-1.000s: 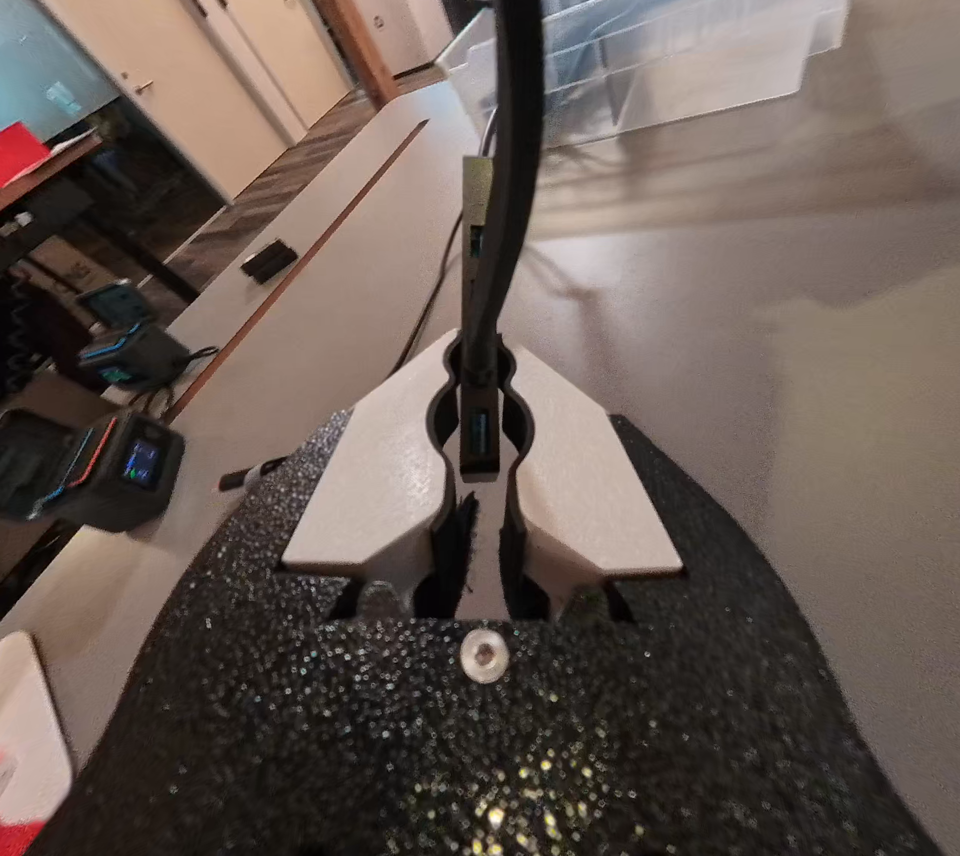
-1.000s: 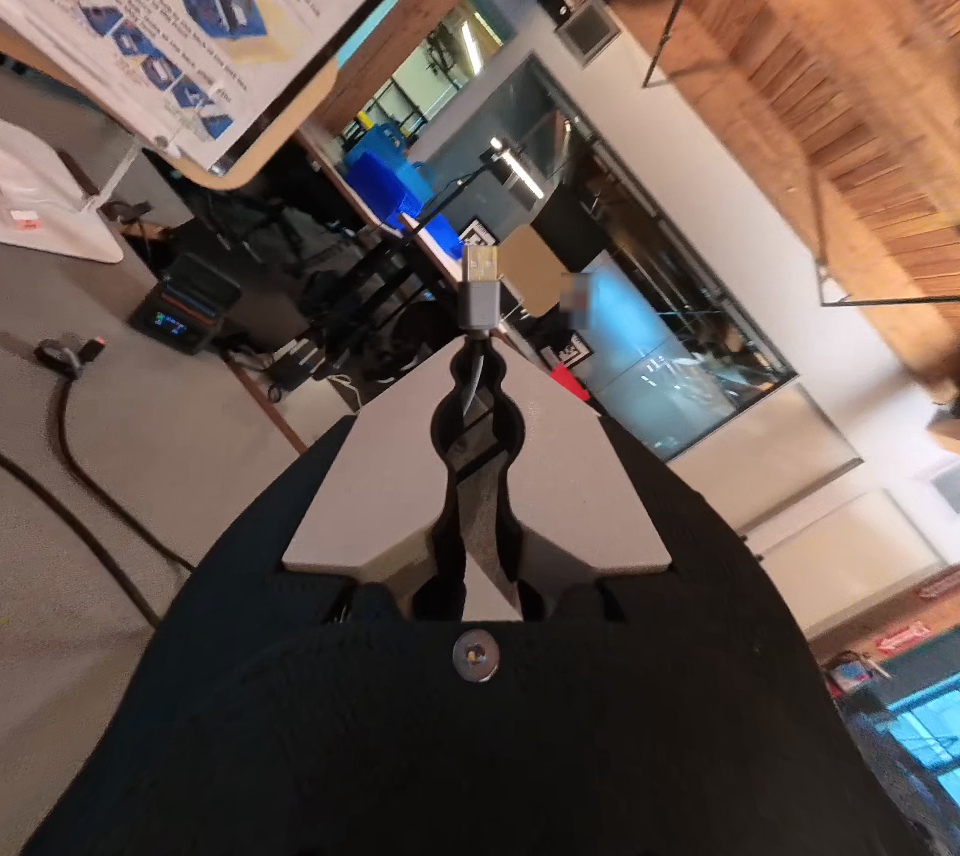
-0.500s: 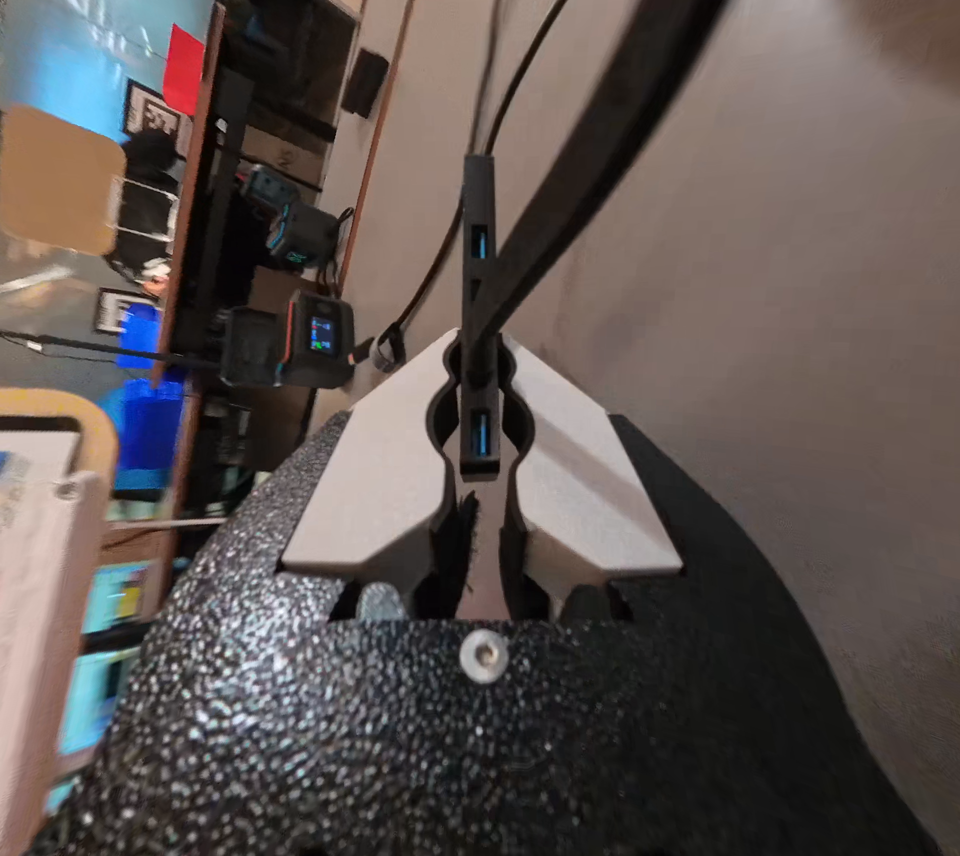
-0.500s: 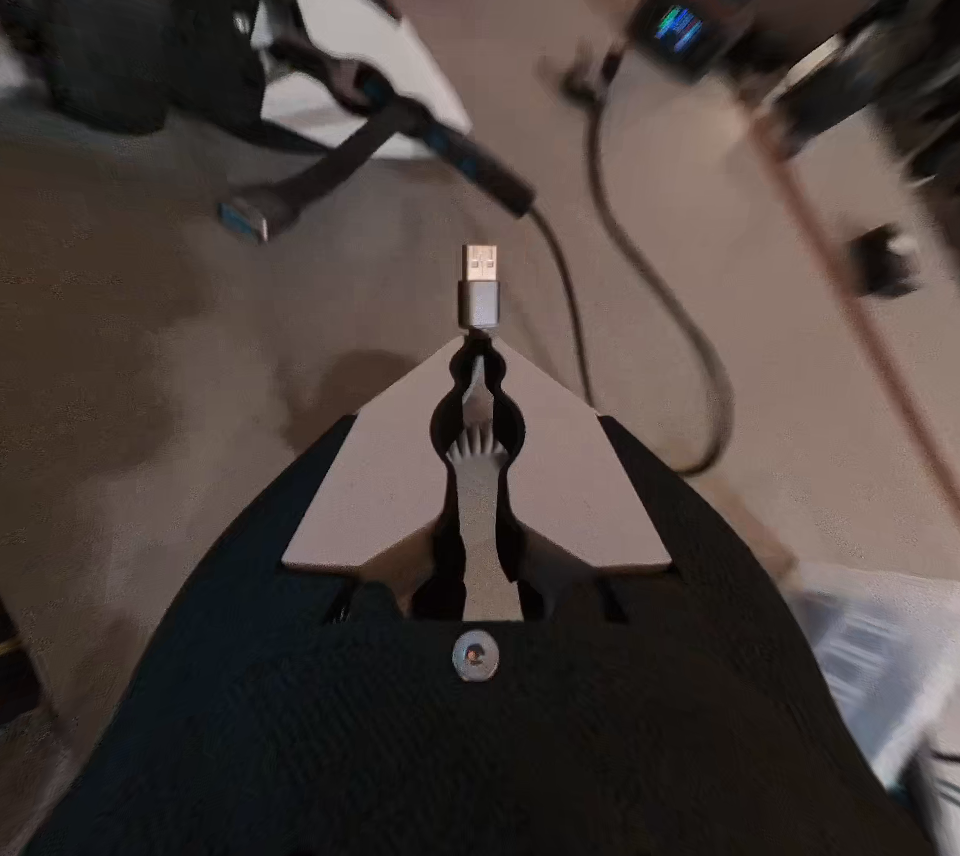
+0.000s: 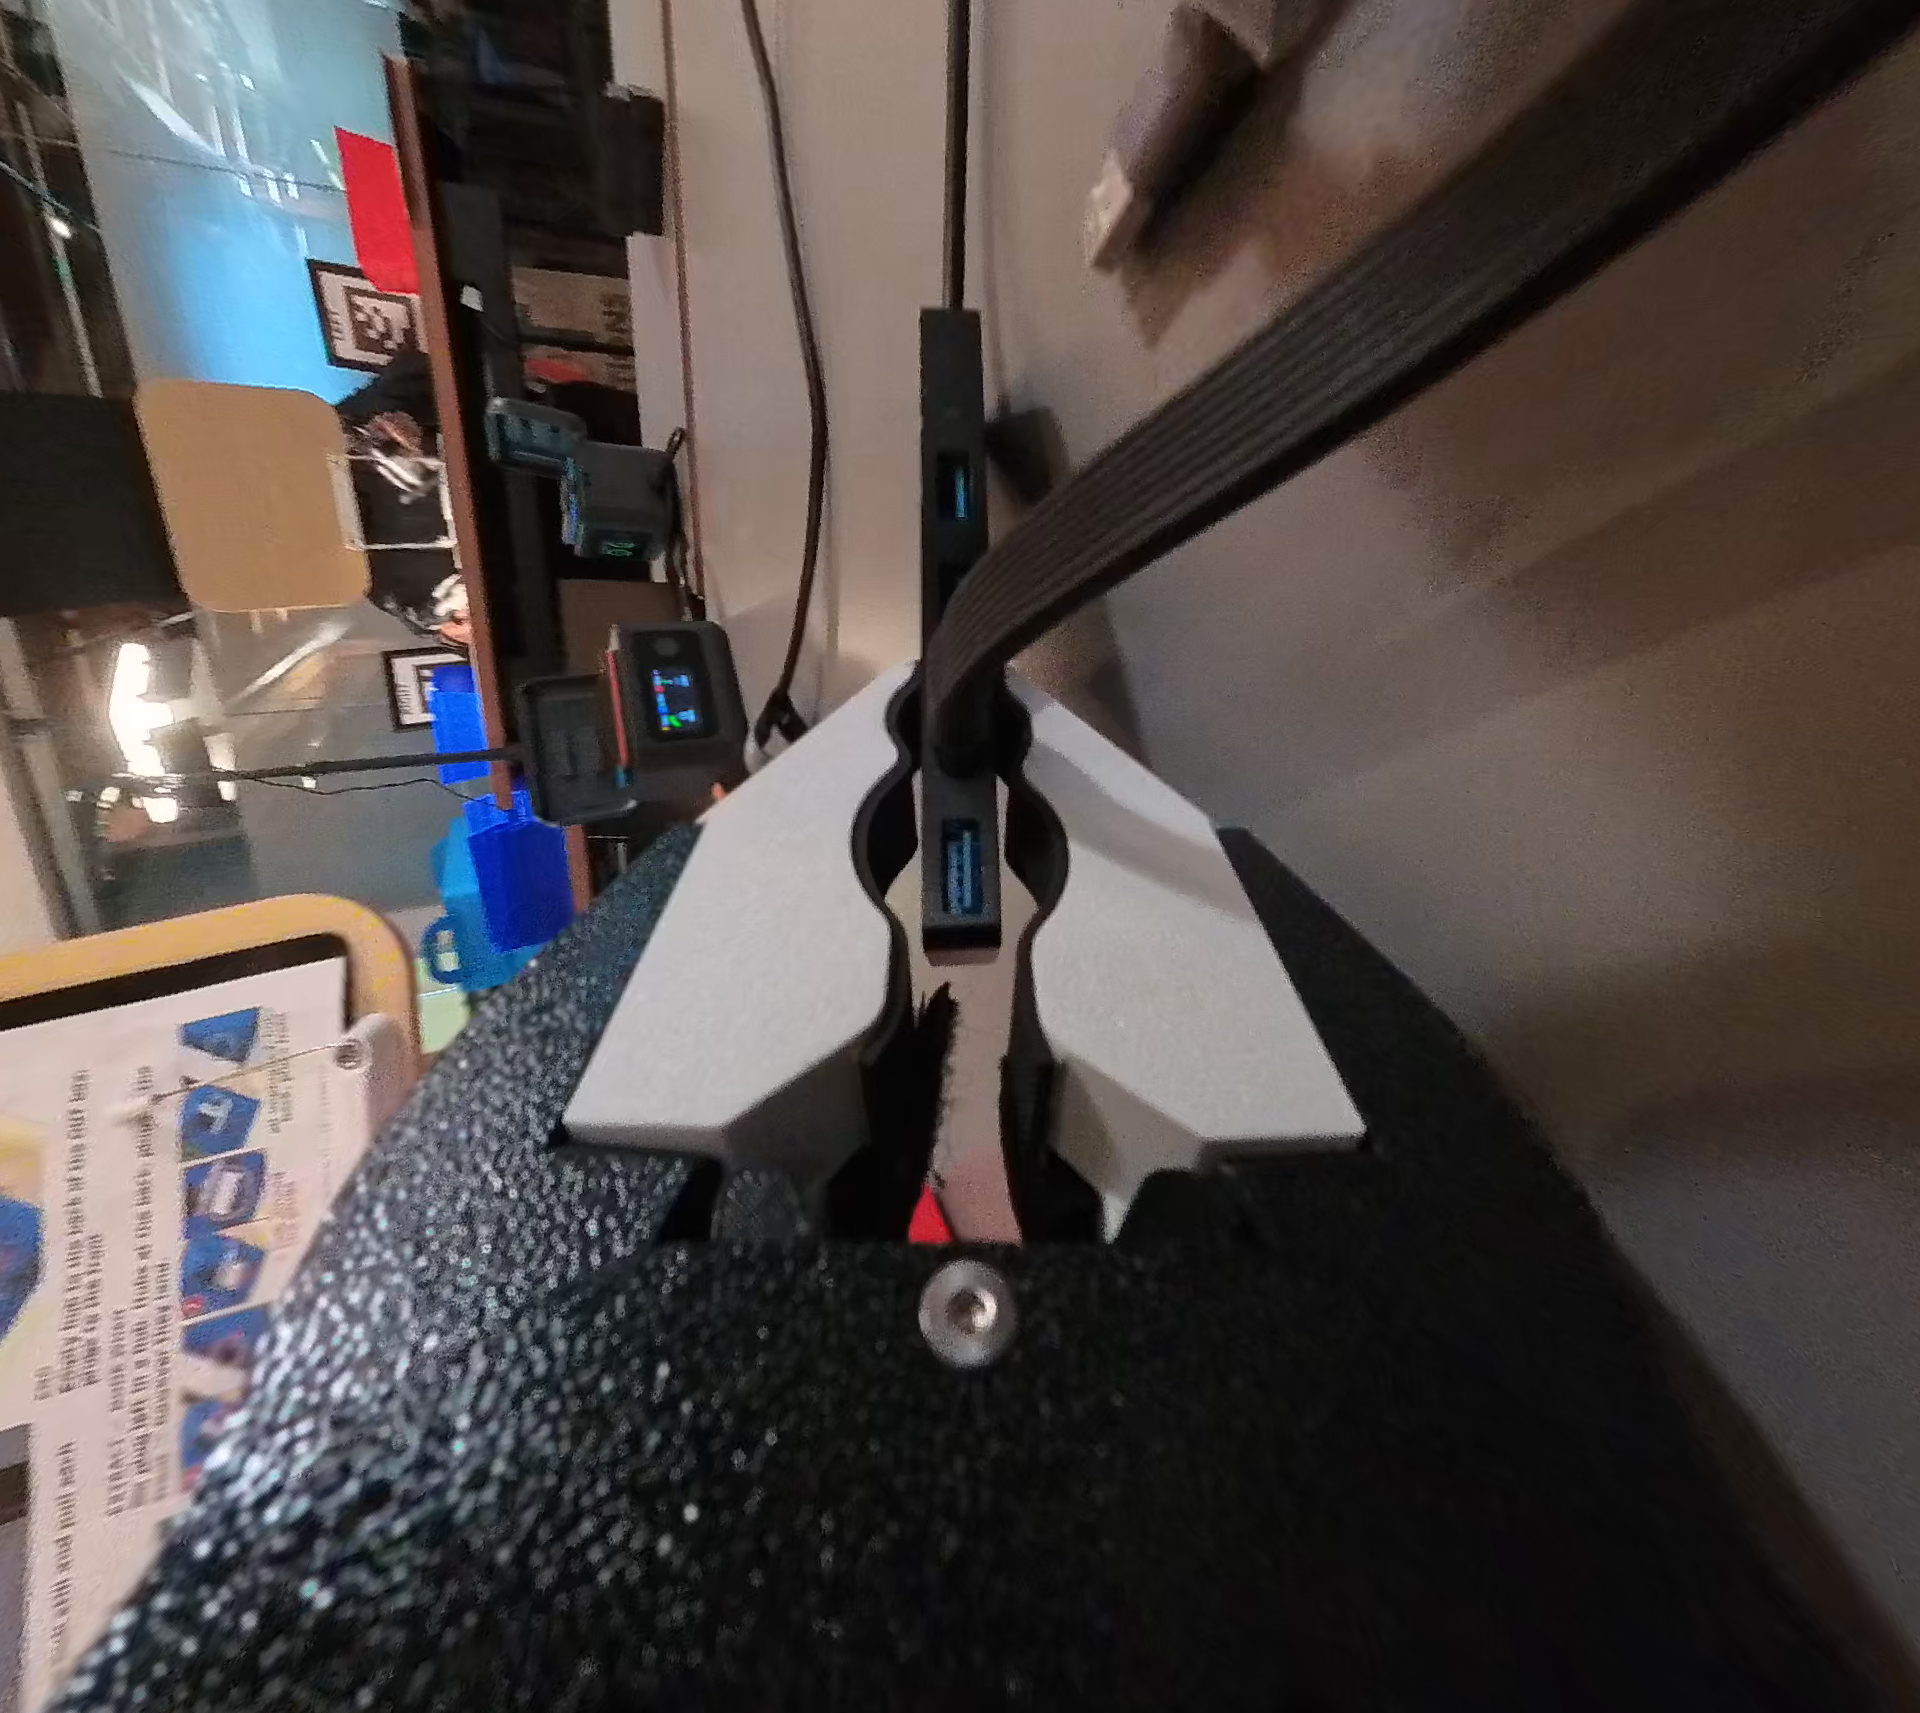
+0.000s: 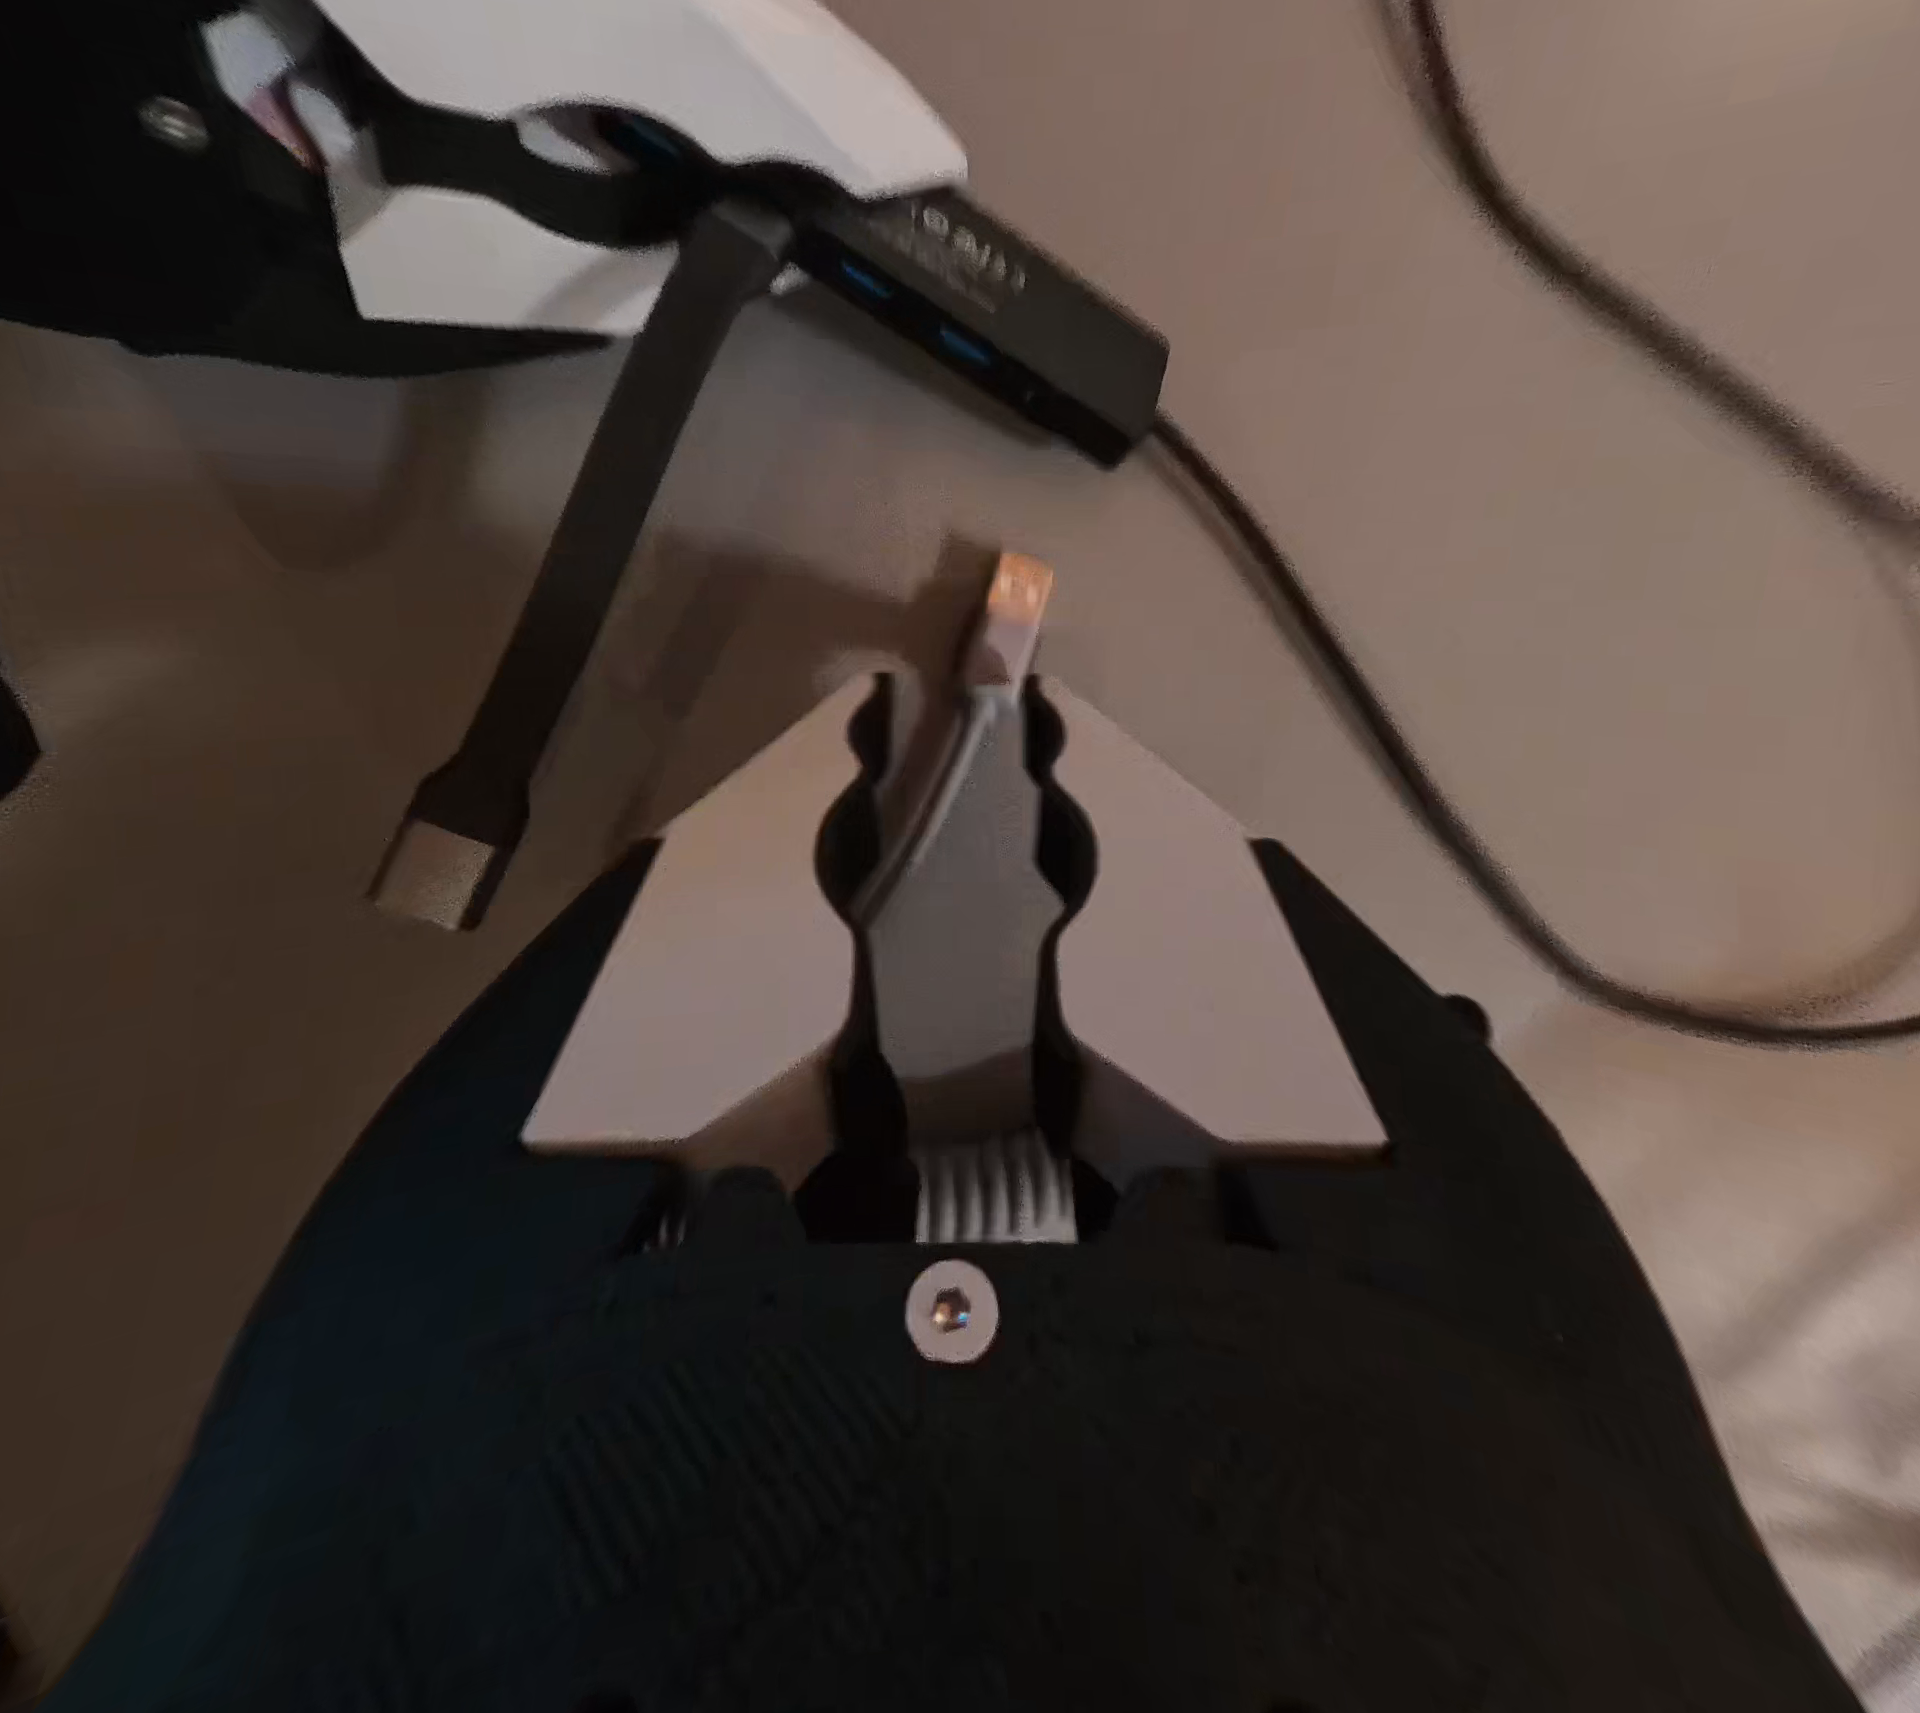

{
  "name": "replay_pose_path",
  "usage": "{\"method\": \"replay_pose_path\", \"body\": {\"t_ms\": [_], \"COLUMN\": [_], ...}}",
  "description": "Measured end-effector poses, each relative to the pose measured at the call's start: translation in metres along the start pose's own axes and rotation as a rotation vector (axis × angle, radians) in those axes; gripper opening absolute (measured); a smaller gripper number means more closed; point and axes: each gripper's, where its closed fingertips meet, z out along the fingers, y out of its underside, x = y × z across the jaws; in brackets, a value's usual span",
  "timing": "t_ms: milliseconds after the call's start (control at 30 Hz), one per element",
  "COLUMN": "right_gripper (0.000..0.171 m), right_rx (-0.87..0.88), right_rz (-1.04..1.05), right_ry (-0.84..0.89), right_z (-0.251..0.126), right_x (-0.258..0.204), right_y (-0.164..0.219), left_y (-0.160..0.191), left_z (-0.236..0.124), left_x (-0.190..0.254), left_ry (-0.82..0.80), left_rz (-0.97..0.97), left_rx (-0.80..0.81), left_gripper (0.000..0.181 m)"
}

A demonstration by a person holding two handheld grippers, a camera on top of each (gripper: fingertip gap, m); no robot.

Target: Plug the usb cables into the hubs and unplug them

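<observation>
My left gripper is shut on a slim black USB hub with blue ports, held above the grey table. A flat black cable leaves the hub at my fingertips. In the right wrist view the hub sticks out of the left gripper, and the flat cable hangs down to a loose metal plug. My right gripper has its jaws apart. A grey USB plug lies tilted and loose between them, pointing at the hub from just below it.
Round black cables curve across the table. Small black devices with lit screens sit at the table's far edge. A printed sheet on a wooden board stands at the left. Something white lies at the lower right.
The right gripper swung down and came close to the hub. Its jaws have parted and the grey plug has tipped over. The left gripper kept its hold on the hub while turning.
</observation>
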Motion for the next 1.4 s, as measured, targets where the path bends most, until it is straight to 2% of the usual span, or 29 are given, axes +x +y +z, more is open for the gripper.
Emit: {"method": "replay_pose_path", "body": {"t_ms": [33,100,133,200,333,433,500,600,633,700,833,933,1000,1067,1133,1167,1200,1300,1400], "right_gripper": [0.034,0.041,0.041,0.04,0.025,0.013,0.011,0.009,0.009,0.008,0.008,0.008,0.008,0.009,0.01,0.014,0.026,0.028,0.03], "right_rx": [0.061,0.225,0.243,0.2,0.158,0.159,0.173,0.246,0.278,0.354,0.478,0.497,0.505,0.495,0.504,0.512,0.503,0.439,0.285], "right_rz": [-0.064,-0.292,-0.378,-0.52,-0.762,-0.811,-0.785,-0.699,-0.664,-0.59,-0.55,-0.56,-0.559,-0.553,-0.515,-0.487,-0.453,-0.221,0.045], "right_ry": [0.022,0.079,0.105,0.154,0.306,0.291,0.246,0.142,0.107,0.022,-0.215,-0.302,-0.33,-0.327,-0.305,-0.273,-0.231,-0.088,-0.152], "right_z": [-0.004,-0.01,-0.007,0.005,0.014,0.015,0.012,0.002,-0.002,-0.014,-0.04,-0.046,-0.047,-0.044,-0.042,-0.043,-0.044,-0.049,-0.038], "right_x": [0.001,-0.003,-0.003,0.0,0.009,0.007,0.006,0.004,0.004,0.003,-0.019,-0.032,-0.037,-0.038,-0.036,-0.031,-0.021,0.023,0.032], "right_y": [-0.011,-0.036,-0.04,-0.04,-0.047,-0.049,-0.049,-0.049,-0.05,-0.053,-0.053,-0.049,-0.048,-0.048,-0.053,-0.056,-0.056,-0.048,-0.021], "left_y": [0.0,-0.001,-0.001,-0.002,-0.009,-0.017,-0.02,-0.035,-0.04,-0.037,-0.053,-0.07,-0.074,-0.071,-0.066,-0.064,-0.058,-0.03,-0.006], "left_z": [0.0,-0.002,-0.004,-0.005,-0.012,-0.019,-0.022,-0.037,-0.044,-0.044,-0.059,-0.08,-0.082,-0.074,-0.072,-0.07,-0.065,-0.045,-0.03], "left_x": [0.001,0.003,0.004,0.006,0.011,0.007,0.002,-0.013,-0.024,-0.042,-0.031,-0.023,-0.015,-0.016,-0.019,-0.023,-0.028,-0.041,-0.051], "left_ry": [0.021,0.081,0.108,0.157,0.245,0.268,0.28,0.337,0.345,0.322,0.515,0.626,0.652,0.594,0.555,0.529,0.494,0.281,0.011], "left_rz": [-0.03,-0.105,-0.132,-0.191,-0.268,-0.331,-0.378,-0.543,-0.629,-0.779,-0.837,-0.795,-0.75,-0.727,-0.703,-0.72,-0.734,-0.657,-0.417], "left_rx": [0.005,0.024,0.036,0.059,0.137,0.205,0.254,0.436,0.508,0.558,0.721,0.859,0.86,0.833,0.831,0.826,0.809,0.668,0.472], "left_gripper": [0.008,0.008,0.008,0.008,0.008,0.008,0.009,0.016,0.034,0.1,0.079,0.037,0.021,0.01,0.009,0.009,0.009,0.009,0.01]}}
